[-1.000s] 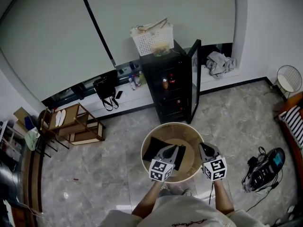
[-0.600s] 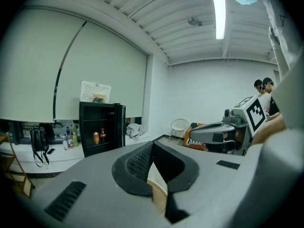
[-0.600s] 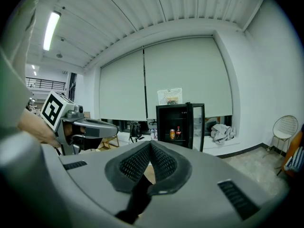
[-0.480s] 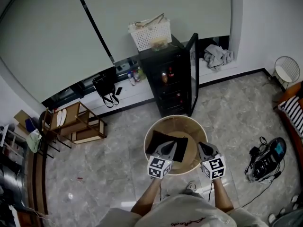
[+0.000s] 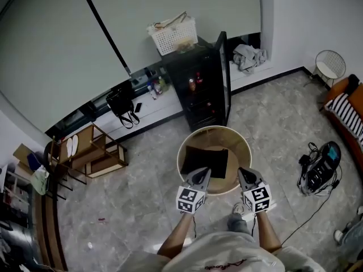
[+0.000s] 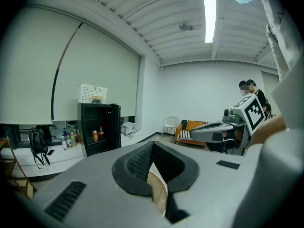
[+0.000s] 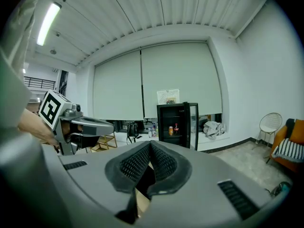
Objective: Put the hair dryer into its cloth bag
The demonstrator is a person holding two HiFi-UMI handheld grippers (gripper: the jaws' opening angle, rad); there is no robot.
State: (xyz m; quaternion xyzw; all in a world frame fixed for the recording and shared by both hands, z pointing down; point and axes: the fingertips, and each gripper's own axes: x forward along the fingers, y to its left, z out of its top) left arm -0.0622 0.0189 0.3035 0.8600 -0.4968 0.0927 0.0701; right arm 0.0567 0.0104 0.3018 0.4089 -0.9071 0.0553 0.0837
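A black cloth bag [image 5: 204, 160] lies flat on a round wooden table [image 5: 241, 146]. I see no hair dryer in any view. Both grippers hover side by side at the table's near rim, pointing across it. My left gripper [image 5: 203, 173] is shut and empty, its tips just short of the bag's near edge. My right gripper [image 5: 241, 173] is also shut and empty, to the right of the bag. In the left gripper view the closed jaws [image 6: 152, 163] show the table rim [image 6: 160, 194] below them. The right gripper view shows the same between its closed jaws [image 7: 149, 161].
A black mini fridge [image 5: 198, 92] with its door open stands beyond the table, a white basket [image 5: 173, 35] on top. A wooden rack [image 5: 93, 149] is at the left. A dark device with cords [image 5: 320, 166] lies on the floor at the right. An orange sofa [image 5: 346, 103] is at the far right.
Both grippers have drawn back together from over the middle of the table to its near rim. They stayed shut and empty. The bag has not moved.
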